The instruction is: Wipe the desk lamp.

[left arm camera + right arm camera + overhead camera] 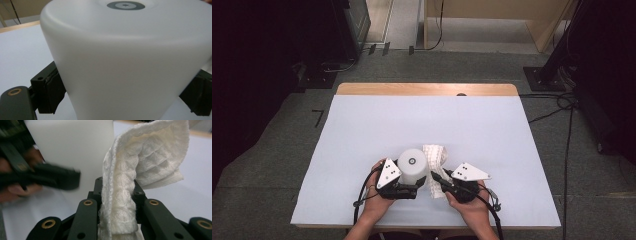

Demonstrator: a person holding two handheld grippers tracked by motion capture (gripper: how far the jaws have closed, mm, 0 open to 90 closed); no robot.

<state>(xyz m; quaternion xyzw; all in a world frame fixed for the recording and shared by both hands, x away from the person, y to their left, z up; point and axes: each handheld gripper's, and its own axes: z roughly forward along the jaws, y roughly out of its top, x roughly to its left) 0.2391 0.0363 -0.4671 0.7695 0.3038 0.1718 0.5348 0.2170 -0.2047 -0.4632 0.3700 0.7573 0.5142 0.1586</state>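
A white cup-like cylinder (pixel 413 165) stands upside down near the table's front edge, a grey ring on its top (pixel 125 5). My left gripper (pixel 411 189) is shut on its sides, one black jaw on each flank. A white waffle-textured cloth (pixel 435 162) stands folded just right of the cylinder (pixel 75 150), touching it. My right gripper (pixel 438 181) is shut on the cloth (pixel 130 182), whose lower part is pinched between the jaws while the top flops over to the right.
The white table (pixel 422 120) has a wooden strip (pixel 427 89) along its far edge. Cables (pixel 557 107) lie on the floor to the right, and dark equipment (pixel 272 50) stands at the left.
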